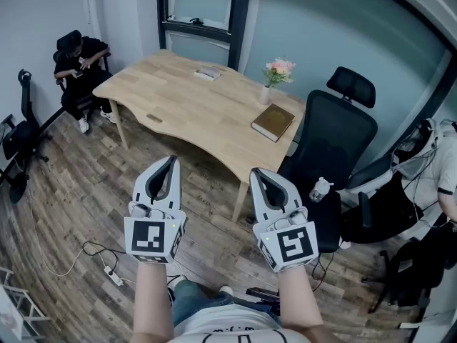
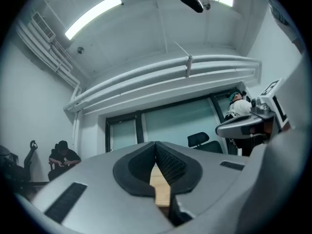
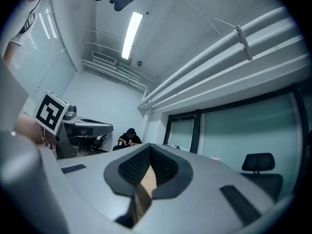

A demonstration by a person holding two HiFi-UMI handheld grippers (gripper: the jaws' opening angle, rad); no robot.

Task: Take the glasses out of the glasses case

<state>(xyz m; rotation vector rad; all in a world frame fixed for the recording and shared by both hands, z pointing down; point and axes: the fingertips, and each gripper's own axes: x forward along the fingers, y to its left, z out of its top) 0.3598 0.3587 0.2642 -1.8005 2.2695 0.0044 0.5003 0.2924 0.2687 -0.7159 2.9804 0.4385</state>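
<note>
Both grippers are held up side by side over the wood floor, short of the table. My left gripper and my right gripper each have their jaws together with nothing between them. The left gripper view shows its closed tips pointing at the room's glass wall, and so does the right gripper view. Far off on the light wooden table lies a small grey flat object, possibly the glasses case. No glasses are visible.
A brown book and a vase of flowers sit on the table's right end. A black office chair with a water bottle stands at the right. One person sits at far left, another at the right edge. A power strip lies on the floor.
</note>
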